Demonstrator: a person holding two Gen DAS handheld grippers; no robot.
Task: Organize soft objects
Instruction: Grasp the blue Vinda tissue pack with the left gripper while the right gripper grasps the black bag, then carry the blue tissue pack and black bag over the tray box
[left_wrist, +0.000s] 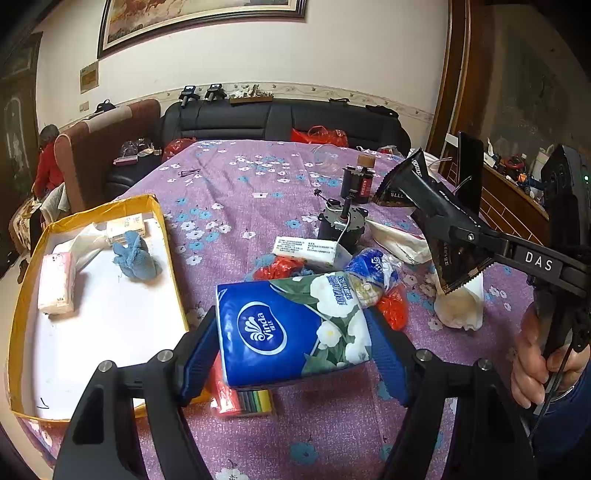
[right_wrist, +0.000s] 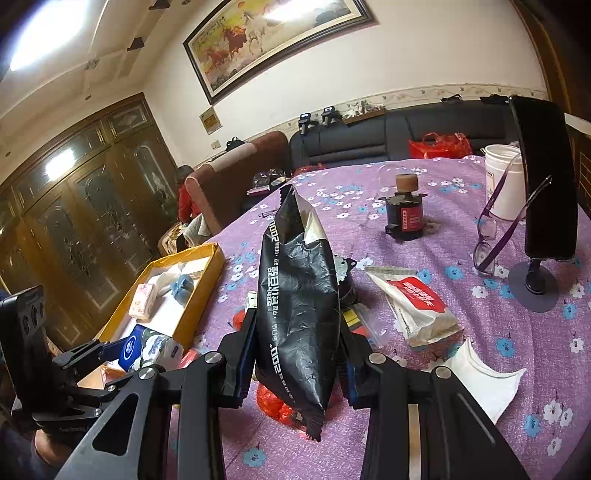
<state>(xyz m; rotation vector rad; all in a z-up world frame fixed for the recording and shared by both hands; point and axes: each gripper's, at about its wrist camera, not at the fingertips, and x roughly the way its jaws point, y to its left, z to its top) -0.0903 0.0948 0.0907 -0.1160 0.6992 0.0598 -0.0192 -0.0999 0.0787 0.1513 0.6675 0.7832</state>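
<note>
My left gripper (left_wrist: 293, 347) is shut on a blue Vinda tissue pack (left_wrist: 291, 328), held just above the purple tablecloth beside the yellow-rimmed box (left_wrist: 22, 306). Inside the box lie a pink tissue pack (left_wrist: 57, 282), a blue cloth bundle (left_wrist: 135, 256) and a white plastic bag (left_wrist: 86, 240). My right gripper (right_wrist: 297, 354) is shut on a black snack bag (right_wrist: 299, 314), held upright above the table. That bag (left_wrist: 436, 221) and the right gripper also show at the right of the left wrist view. The left gripper (right_wrist: 122, 350) with the Vinda pack shows low on the left in the right wrist view.
Red plastic bags (left_wrist: 280, 267), a white tissue pack (left_wrist: 310, 251), a blue-white wrapper (left_wrist: 373, 266), a small motor (left_wrist: 341, 221), a white pouch with a red label (right_wrist: 417, 302), glasses (right_wrist: 495, 229), a white cup (right_wrist: 502, 181) and a dark stand (right_wrist: 543, 184) crowd the table. A sofa stands behind.
</note>
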